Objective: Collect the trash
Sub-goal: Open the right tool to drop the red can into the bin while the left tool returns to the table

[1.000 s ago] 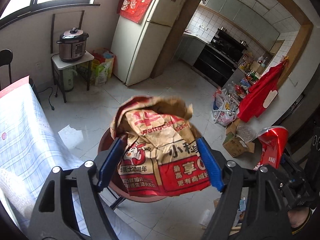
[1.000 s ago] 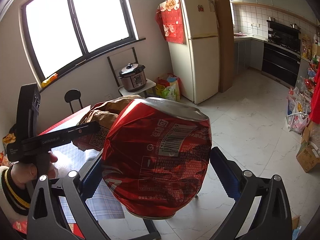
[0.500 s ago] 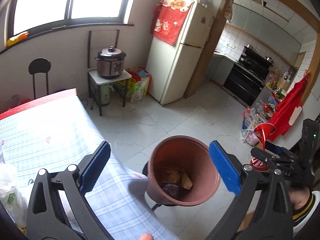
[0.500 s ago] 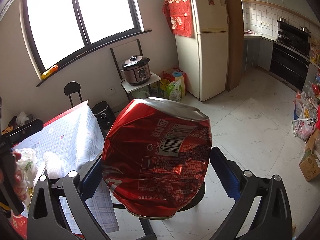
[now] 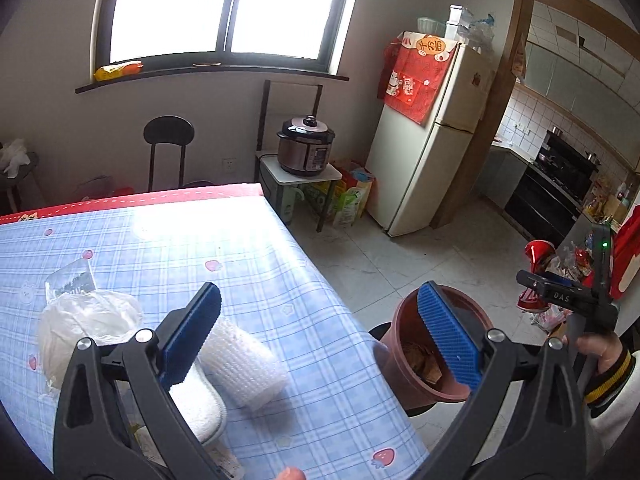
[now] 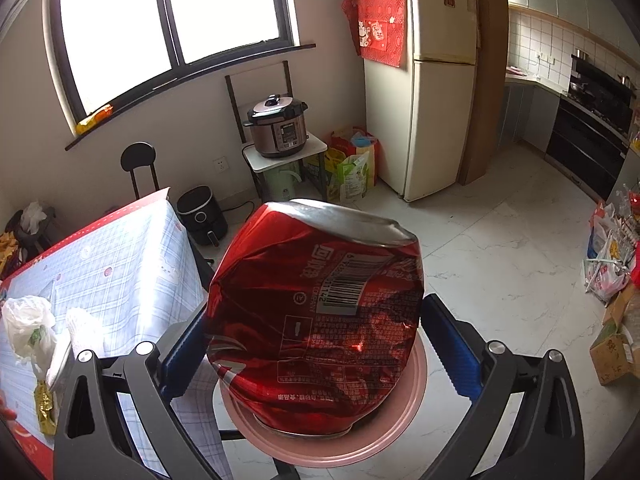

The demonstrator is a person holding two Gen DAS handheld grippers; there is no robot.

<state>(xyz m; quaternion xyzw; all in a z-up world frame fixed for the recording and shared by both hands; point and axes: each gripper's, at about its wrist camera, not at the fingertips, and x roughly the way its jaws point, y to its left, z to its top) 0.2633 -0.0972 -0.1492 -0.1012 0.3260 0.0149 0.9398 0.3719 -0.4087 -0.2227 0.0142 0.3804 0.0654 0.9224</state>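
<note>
On the bench (image 5: 240, 248), a white plastic bag (image 5: 80, 320) and a white roll (image 5: 244, 360) lie near its right edge. The left gripper (image 5: 320, 336) has just dropped its paper bag into the brown bin (image 5: 404, 360) beside that edge; its jaws hang released, having just been opening, nothing between. The right gripper (image 6: 314, 344) clenches the crushed red can (image 6: 316, 316) over the bin, next to go.

Our left gripper (image 5: 320, 344), black-framed with ribbed blue pads, points downward with its jaws spread wide and nothing between them; they have just been opening. Our right gripper (image 6: 316, 344) also tilts down, its blue pads (image 6: 182, 354) closed against what it carries. From the left wrist view, our right hand (image 5: 592, 350) in a striped cuff grips the handle.
</note>
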